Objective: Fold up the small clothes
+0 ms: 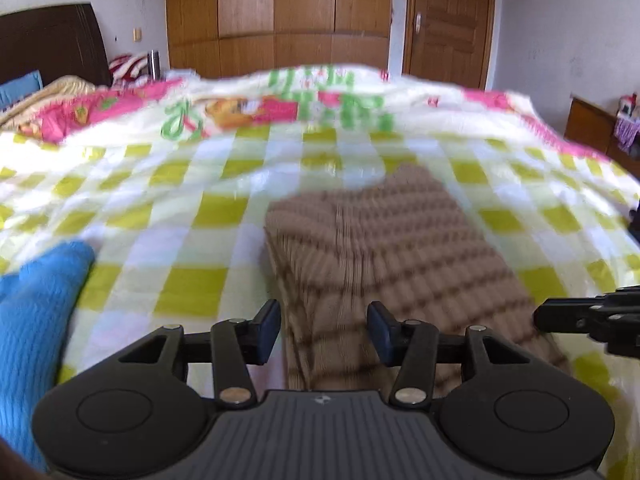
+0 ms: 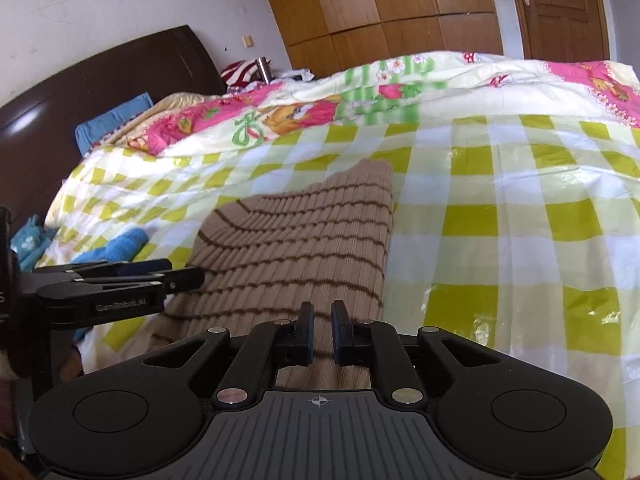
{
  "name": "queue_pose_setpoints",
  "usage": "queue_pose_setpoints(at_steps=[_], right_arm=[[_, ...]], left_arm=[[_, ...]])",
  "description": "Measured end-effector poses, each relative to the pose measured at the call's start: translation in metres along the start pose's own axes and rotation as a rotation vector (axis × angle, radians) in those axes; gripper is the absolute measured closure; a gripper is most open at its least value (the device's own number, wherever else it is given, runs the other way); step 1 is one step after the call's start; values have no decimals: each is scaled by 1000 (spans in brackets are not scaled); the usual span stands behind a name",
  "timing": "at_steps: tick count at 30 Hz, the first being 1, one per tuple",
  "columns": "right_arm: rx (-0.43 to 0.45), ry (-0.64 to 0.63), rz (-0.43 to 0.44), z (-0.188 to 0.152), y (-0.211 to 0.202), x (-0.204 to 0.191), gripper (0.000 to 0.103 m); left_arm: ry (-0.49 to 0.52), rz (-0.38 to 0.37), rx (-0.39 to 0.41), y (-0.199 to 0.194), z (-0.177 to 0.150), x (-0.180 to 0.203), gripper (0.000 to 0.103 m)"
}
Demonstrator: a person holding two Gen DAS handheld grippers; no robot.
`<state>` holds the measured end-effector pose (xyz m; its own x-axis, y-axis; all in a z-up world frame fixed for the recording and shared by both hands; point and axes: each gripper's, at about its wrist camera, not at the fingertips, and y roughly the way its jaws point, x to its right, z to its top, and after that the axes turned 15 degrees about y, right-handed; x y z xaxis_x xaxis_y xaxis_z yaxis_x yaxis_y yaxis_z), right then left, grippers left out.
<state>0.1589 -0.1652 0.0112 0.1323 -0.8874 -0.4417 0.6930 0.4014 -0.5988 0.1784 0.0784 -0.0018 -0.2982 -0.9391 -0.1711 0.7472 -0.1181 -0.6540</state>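
A tan ribbed knit garment with thin brown stripes (image 1: pixel 392 248) lies lengthwise on the checked bedspread; it also shows in the right wrist view (image 2: pixel 304 240). My left gripper (image 1: pixel 323 330) is open over the garment's near left edge, which looks folded over. My right gripper (image 2: pixel 321 330) has its jaws narrowly apart over the garment's near end, with a strip of fabric between them. The right gripper also shows at the right edge of the left wrist view (image 1: pixel 592 318), and the left gripper shows in the right wrist view (image 2: pixel 120 284).
A blue knit piece (image 1: pixel 36 304) lies left of the garment, also in the right wrist view (image 2: pixel 120 246). The bed has a green-and-white checked cover (image 2: pixel 500 220) and a pink floral quilt (image 2: pixel 288 114) behind. A dark headboard (image 2: pixel 100 76), wardrobe and door stand beyond.
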Motion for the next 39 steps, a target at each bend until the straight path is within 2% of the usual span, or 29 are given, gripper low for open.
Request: queue_pose_setpoints(at_steps=[1, 3, 7, 9, 14, 20, 24, 29, 30, 34, 39], right_arm=[[-23, -1, -19, -3, 7, 1, 91], [-51, 1, -40, -11, 17, 5, 91], [-59, 2, -42, -13, 13, 8, 91], [-67, 2, -47, -12, 8, 10, 88], [-55, 8, -20, -14, -5, 7, 88], [-77, -48, -37, -22, 5, -4, 88], [-84, -35, -19, -16, 3, -5, 86], [-32, -35, 10, 1, 2, -6, 85], [-25, -40, 6, 3, 6, -5, 82], [-56, -31, -9, 1, 30, 3, 78], [-21, -29, -17, 0, 8, -1, 77]], left_arm=[[13, 4, -34, 7, -7, 2, 40], [-10, -10, -35, 12, -15, -1, 39], [-38, -10, -38, 5, -10, -8, 39], [-19, 1, -25, -1, -6, -6, 39], [-24, 17, 32, -8, 7, -5, 40], [-39, 39, 63, 12, 27, -14, 40], [-40, 61, 81, 34, 40, -20, 40], [-42, 94, 33, 62, 27, -24, 37], [-45, 95, 34, 62, 24, -24, 37], [-59, 100, 31, 55, 24, -26, 36], [-49, 113, 55, 12, 22, -19, 37]])
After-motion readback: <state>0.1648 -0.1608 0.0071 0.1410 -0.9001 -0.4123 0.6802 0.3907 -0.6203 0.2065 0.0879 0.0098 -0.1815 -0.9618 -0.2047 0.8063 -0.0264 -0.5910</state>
